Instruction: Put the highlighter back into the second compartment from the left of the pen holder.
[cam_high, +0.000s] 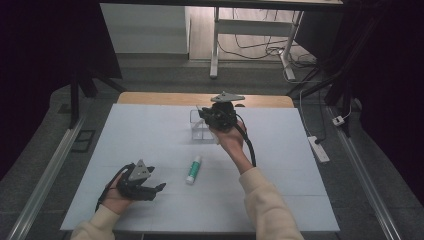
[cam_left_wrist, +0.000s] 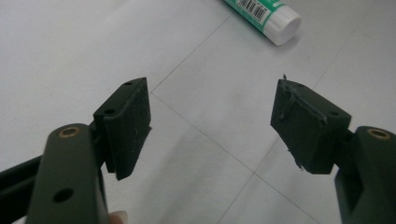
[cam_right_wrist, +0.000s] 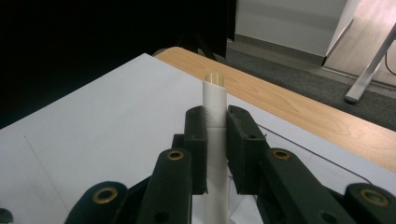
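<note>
Right gripper (cam_right_wrist: 215, 140) is clamping a white glue stick (cam_right_wrist: 215, 107) mid-barrel above the clear organizer (cam_high: 200, 127), seemingly light, rigid, slick plastic, while left gripper (cam_left_wrist: 212, 126) is idling open near another stick (cam_high: 194, 169).

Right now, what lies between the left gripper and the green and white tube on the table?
Nothing: in the high view, bare white table separates the left gripper from the tube.

Right gripper (cam_high: 207, 117) raised over clear box (cam_high: 200, 127); glue stick (cam_high: 194, 169) lies mid-table; left gripper (cam_high: 150, 190) low, near it.
</note>
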